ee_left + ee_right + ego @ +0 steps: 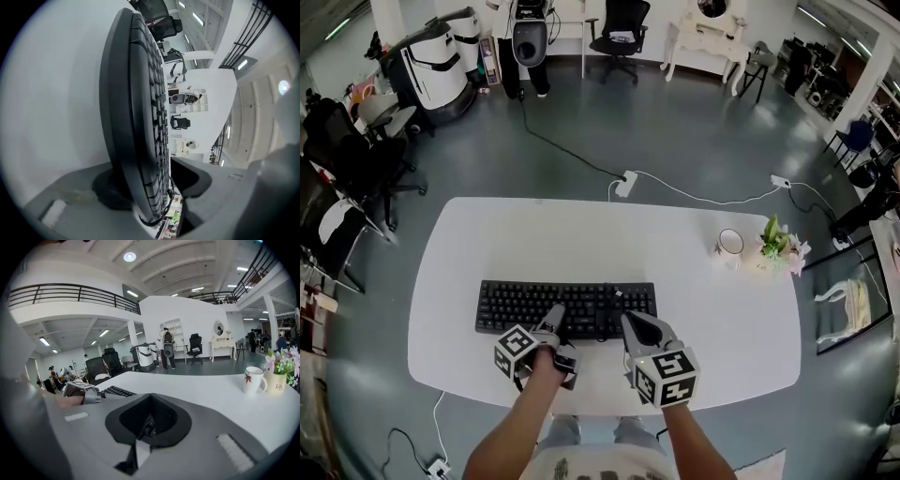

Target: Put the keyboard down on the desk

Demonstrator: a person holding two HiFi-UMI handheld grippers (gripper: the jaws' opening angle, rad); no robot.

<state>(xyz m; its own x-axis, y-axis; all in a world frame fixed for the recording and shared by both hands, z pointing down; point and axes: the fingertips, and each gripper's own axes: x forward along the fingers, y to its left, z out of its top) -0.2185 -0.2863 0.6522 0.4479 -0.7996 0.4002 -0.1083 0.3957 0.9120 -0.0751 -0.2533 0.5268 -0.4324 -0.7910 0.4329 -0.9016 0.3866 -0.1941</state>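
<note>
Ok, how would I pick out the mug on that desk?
Start at the white desk with the black keyboard lying in front of the person. Go to the far right corner, where a mug stands beside a flower pot. It is the white one with a red leaf and a handle, holding no flowers.

Left forearm (517,417) and right forearm (701,442) stretched forward, grey left gripper (551,315) rolled sideways, jaws parted, grey right gripper (634,324) tilted down, jaws closed together
</note>
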